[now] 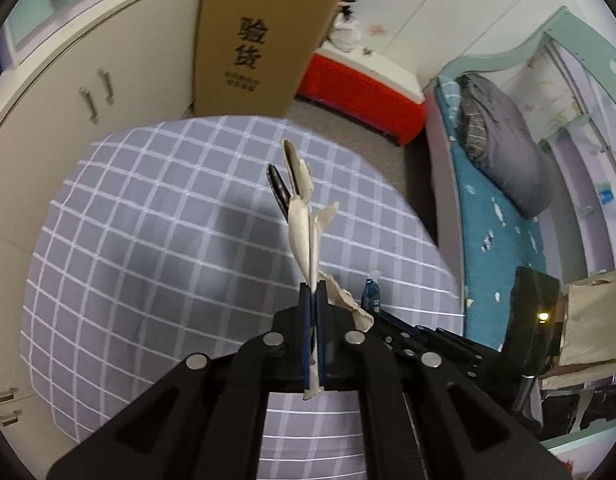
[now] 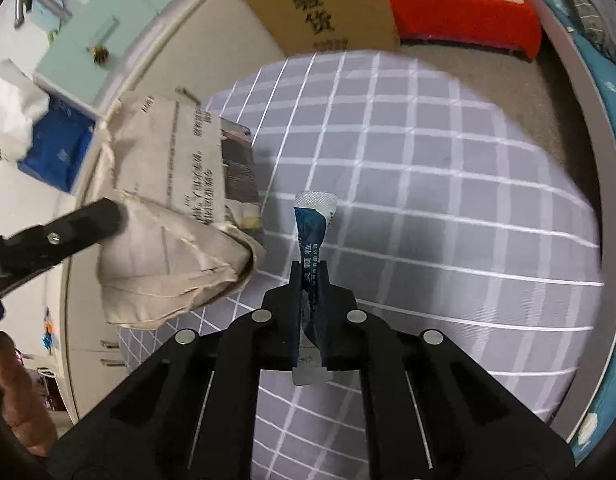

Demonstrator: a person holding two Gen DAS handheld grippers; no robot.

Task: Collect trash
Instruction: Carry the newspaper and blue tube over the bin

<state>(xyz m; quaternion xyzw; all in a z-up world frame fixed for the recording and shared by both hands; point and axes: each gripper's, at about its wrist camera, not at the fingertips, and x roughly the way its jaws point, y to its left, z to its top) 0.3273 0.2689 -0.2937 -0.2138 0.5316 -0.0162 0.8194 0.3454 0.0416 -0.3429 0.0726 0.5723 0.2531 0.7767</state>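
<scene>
**Both grippers pinching trash over the checked table**

My left gripper (image 1: 312, 292) is clamped tight on a crumpled newspaper (image 1: 304, 224), held clear of the surface. My right gripper (image 2: 309, 276) is pressed together on a blue sachet (image 2: 313, 220), its crimped end sticking up past the tips. Below both lies a table (image 2: 447, 184) under a grey cloth with white grid lines. Beyond it stand a cardboard box (image 1: 252, 36), a red chest (image 1: 359, 92), pale cabinets (image 1: 68, 92) and a bed (image 1: 491, 208). Both grippers tilt steeply downward.

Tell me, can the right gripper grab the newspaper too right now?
Probably not. The right gripper has its jaws shut on a blue sachet, so nothing more fits. The newspaper is already held up by the left gripper.
</scene>
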